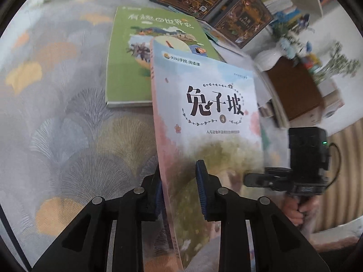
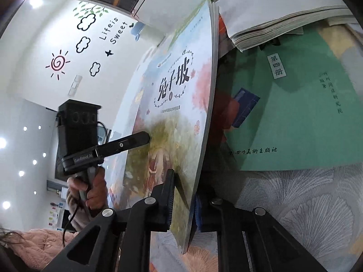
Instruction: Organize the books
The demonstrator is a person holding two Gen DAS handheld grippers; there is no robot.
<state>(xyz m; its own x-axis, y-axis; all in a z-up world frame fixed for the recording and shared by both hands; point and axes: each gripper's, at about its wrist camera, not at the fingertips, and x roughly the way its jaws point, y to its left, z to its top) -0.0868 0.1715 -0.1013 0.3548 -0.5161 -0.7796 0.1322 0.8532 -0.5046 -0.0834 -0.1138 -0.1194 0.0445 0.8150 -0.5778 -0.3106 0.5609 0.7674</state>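
Now | left gripper (image 1: 179,195) jaws pinching rabbit book (image 1: 211,104) | right gripper (image 2: 183,200) jaws likewise

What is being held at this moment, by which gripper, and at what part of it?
Both grippers are shut on the same pastel rabbit-hill book. The left gripper clamps its lower edge near the spine; the right gripper clamps its lower edge near the open page side.

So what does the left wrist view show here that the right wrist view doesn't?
Only the left wrist view shows the green book lying flat on the patterned cloth, two dark ornate books behind it and a brown box.

Only the right wrist view shows the teal book, an open stack of pages and the wall stickers.

Both show the pastel picture book, held upright, with the left gripper and the right gripper shut on its lower part.
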